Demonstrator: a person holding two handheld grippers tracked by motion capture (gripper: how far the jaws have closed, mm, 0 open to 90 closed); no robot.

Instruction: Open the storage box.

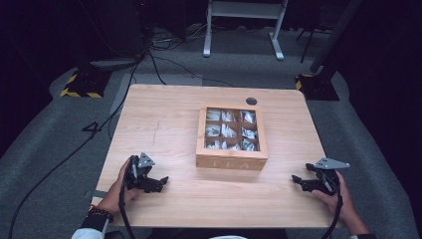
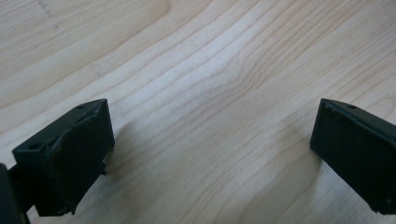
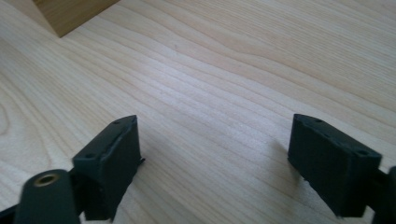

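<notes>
- the light wooden tea box with nine open compartments of white sachets (image 1: 231, 135) stands on the pale wood-grain worktop (image 1: 164, 124), a little right of its middle and toward the far side, the word "tea" on its near wall
- the left gripper (image 1: 158, 183) rests low on the near left of the worktop, well apart from the box; its own view shows the jaws spread wide with nothing but bare wood between them
- the right gripper (image 1: 299, 181) sits at the near right, also apart from the box; its jaws stand wide and empty too, and a corner of the box shows at the top left of its view
- judged from this, the work is at its opening step: both hands parked, nothing grasped, the box untouched
- the next move likely calls for one gripper to lift and travel forward over the box, line its jaws over one compartment and come down on a sachet; the partitions are narrow, so the jaws would need to narrow first
</notes>
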